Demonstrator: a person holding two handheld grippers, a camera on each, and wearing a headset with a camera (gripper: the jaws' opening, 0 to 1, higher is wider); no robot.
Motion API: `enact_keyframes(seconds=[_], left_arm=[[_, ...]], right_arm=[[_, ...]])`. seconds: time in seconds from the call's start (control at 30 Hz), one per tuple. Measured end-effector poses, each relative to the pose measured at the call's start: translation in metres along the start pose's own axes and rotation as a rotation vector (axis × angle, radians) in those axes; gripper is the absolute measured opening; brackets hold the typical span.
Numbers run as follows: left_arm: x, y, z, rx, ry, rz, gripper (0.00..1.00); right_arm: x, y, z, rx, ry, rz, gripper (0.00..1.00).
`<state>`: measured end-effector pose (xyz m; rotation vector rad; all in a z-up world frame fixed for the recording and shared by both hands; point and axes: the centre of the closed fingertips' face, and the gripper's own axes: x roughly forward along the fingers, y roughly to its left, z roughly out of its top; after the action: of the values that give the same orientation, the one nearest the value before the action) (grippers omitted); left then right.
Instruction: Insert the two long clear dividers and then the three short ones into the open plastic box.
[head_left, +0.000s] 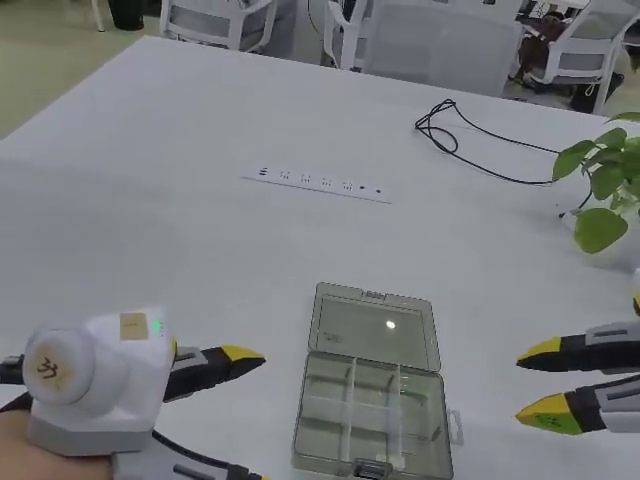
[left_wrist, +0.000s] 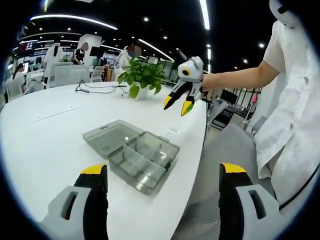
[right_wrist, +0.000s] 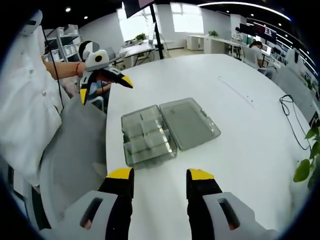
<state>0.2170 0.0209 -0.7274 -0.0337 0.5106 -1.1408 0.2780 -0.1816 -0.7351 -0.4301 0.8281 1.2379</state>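
Yellow-tipped left claw (left_wrist: 163, 169) gapes wide, right claw (right_wrist: 160, 174) narrower; both empty.

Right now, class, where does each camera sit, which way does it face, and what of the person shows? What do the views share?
Head view: on the head, looking down at the box, with the left gripper and right gripper on either side.
Left gripper view: on the left gripper, facing across the box towards the right gripper, arm and white coat.
Right gripper view: on the right gripper, facing back across the box at the left gripper.
Shared: all show the box.
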Motion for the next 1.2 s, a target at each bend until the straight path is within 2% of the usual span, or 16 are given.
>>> enact_keyframes(seconds=[0.13, 0.27, 0.37, 0.4, 0.47, 0.6, 0.7, 0.8, 0.97, 1.2], left_arm=[[-0.001, 0.000, 0.000, -0.004, -0.001, 0.002, 0.95], [-0.001, 0.000, -0.001, -0.005, 0.001, 0.004, 0.95], [-0.001, -0.001, -0.002, -0.011, 0.002, 0.003, 0.95], [-0.001, -0.001, -0.003, -0.011, 0.004, 0.003, 0.95], [-0.001, 0.000, -0.003, -0.012, 0.004, 0.004, 0.95], [-0.002, 0.001, -0.002, -0.012, 0.002, 0.007, 0.94], [-0.002, 0.000, -0.002, -0.015, 0.002, 0.007, 0.94], [-0.001, 0.000, -0.003, -0.015, 0.006, 0.006, 0.94], [-0.001, 0.001, -0.003, -0.019, 0.007, 0.007, 0.94], [0.000, 0.001, -0.003, -0.022, 0.006, 0.008, 0.93]], right_arm=[[-0.005, -0.004, -0.022, -0.007, 0.059, 0.001, 0.46], [-0.006, -0.007, -0.046, -0.015, 0.142, 0.010, 0.53], [-0.004, -0.009, -0.063, -0.036, 0.190, 0.020, 0.54], [-0.004, -0.011, -0.073, -0.054, 0.229, 0.024, 0.54], [-0.002, -0.012, -0.084, -0.065, 0.270, 0.033, 0.54], [-0.001, -0.016, -0.099, -0.095, 0.321, 0.034, 0.54], [-0.001, -0.023, -0.114, -0.134, 0.379, 0.026, 0.53], [0.002, -0.025, -0.124, -0.138, 0.405, 0.030, 0.53], [0.004, -0.035, -0.138, -0.197, 0.463, 0.012, 0.51], [0.008, -0.040, -0.152, -0.244, 0.510, 0.010, 0.46]])
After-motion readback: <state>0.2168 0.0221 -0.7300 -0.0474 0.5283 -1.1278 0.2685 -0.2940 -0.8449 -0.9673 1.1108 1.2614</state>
